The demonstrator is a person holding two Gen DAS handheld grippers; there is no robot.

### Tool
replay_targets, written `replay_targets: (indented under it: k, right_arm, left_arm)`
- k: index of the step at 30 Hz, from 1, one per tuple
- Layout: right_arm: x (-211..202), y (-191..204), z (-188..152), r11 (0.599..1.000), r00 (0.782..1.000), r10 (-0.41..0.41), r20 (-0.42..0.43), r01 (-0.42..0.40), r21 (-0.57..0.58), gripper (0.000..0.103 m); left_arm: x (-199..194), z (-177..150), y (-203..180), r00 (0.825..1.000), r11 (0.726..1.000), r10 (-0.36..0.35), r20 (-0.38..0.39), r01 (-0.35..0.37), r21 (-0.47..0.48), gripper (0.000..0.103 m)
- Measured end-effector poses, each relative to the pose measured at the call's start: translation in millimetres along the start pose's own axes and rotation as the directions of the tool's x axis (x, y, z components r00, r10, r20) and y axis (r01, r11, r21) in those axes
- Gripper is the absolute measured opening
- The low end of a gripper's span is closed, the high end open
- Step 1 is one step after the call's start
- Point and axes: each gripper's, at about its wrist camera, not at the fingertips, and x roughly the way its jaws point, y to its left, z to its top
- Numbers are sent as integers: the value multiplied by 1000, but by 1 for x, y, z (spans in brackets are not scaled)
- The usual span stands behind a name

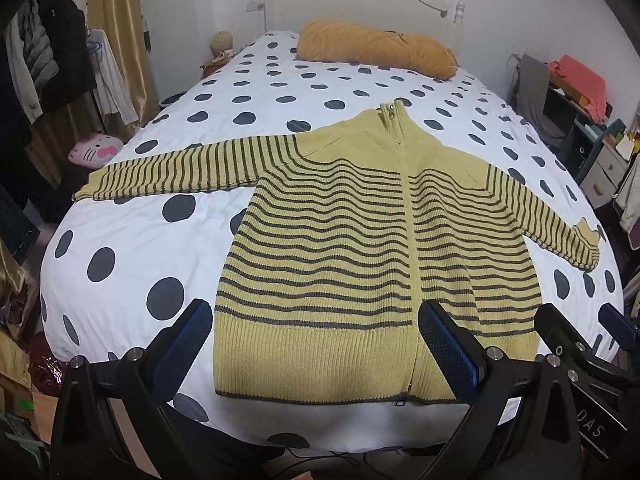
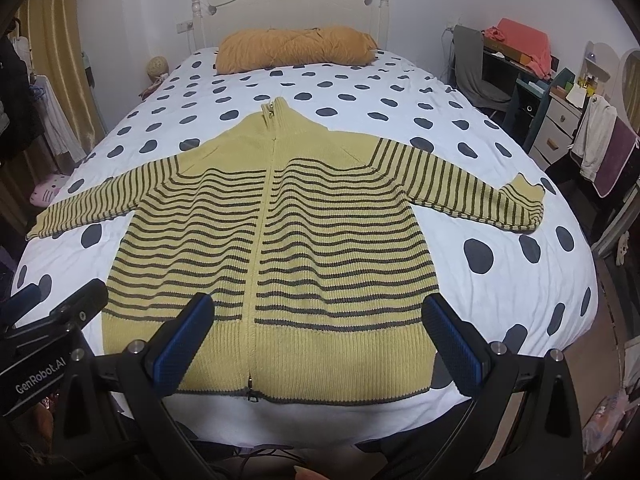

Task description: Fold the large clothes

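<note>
White polka-dot bed cover point(image 1: 132, 236): yellow knitted zip cardigan with dark stripes point(image 1: 340, 248) is lying flat, sleeves outspread; left gripper point(image 1: 316, 344) and right gripper point(image 2: 320, 340) are hovering over its hem, jaws apart.

Bed point(image 1: 132, 240) seen lengthwise from foot end, covered by white duvet with large dark polka dots. White headboard point(image 2: 288, 4) seen at far end, against wall. Mustard-yellow quilted bundle point(image 2: 294, 50) laid across head end, just below headboard. Yellow zip cardigan with dark stripes point(image 2: 280, 248) spread flat, front up, on near half: zip closed, collar toward headboard, hem at foot edge. Both sleeves stretched outward, cuffs near side edges of bed.
</note>
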Motion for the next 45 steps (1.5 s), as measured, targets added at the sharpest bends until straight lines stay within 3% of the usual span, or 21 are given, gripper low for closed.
replay_targets:
  k: [24,41,45]
  right_arm:
    - [-14,-3,-6,1000,1000,12,13,-12,3,103]
    - [-18,-1,-7,1000,1000,20,10,-20,5,103]
    - [-17,-1,-7,1000,1000,19,11,-19,7,103]
  left_arm:
    - [-12,-8,-1,1000,1000,11,2,-11,-1,103]
    - [-6,-6,1,999,999,-32,-30,31,-31,103]
    - [-4,-5,3,999,999,-12,-30,11,-33,103]
